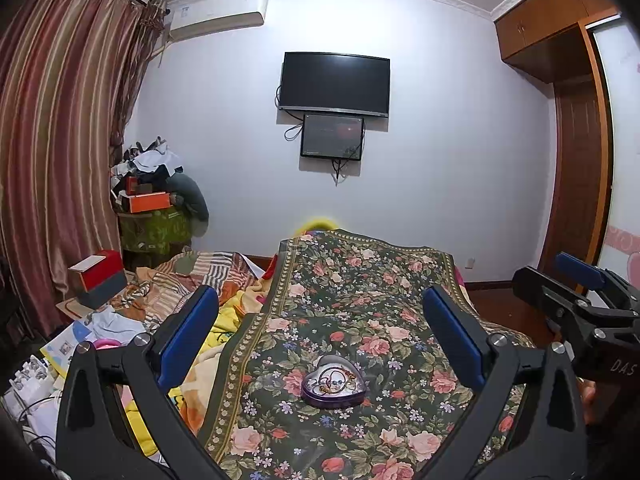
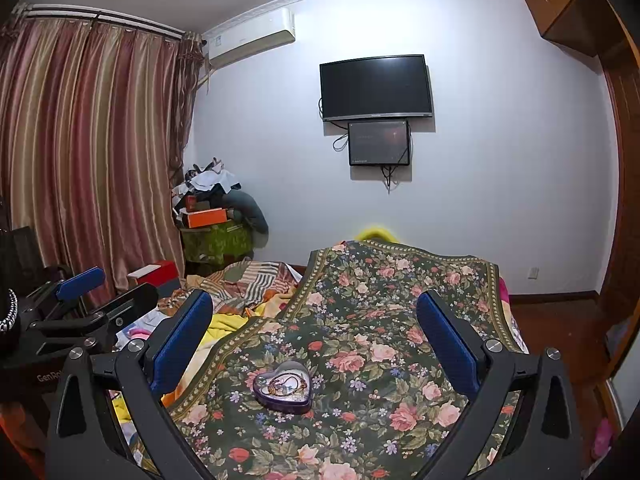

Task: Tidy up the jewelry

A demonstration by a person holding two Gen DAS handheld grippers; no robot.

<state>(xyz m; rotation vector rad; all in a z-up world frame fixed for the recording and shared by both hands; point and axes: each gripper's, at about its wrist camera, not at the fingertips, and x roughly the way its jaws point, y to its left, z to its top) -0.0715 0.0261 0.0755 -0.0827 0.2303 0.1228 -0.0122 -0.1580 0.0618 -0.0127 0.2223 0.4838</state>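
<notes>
the white wall point(image 1: 440, 140) fills the far end of the room, with striped reddish curtains point(image 1: 60, 140) hanging along its left side and a wooden wardrobe point(image 1: 560, 40) on its right. an air conditioner point(image 1: 218, 14) sits high on the wall near the curtains, and a dark television point(image 1: 334, 84) is mounted at the middle with a smaller screen point(image 1: 332, 137) just below it.

a bed takes up the near ground, draped with a dark floral cloth point(image 1: 360, 300) that runs away from the cameras; a striped patchwork blanket point(image 1: 200, 276) and yellow bedding lie rumpled to its left. a heap of clothes and boxes point(image 1: 156, 184) stands in the far corner, and a red and grey box point(image 1: 102, 278) rests near the curtains.

the left tongs point(image 1: 320, 332) hover released above the cloth, blue pads wide apart and holding nothing. the right tongs point(image 2: 314, 332) are likewise spread wide and empty, just beside the left ones.

a purple heart-shaped box point(image 1: 334, 386) lies on the floral cloth, near the cameras and between each pair of fingers in both views, untouched. inside it rests a tangle of jewelry point(image 2: 285, 385): gold chain and beaded pieces.
</notes>
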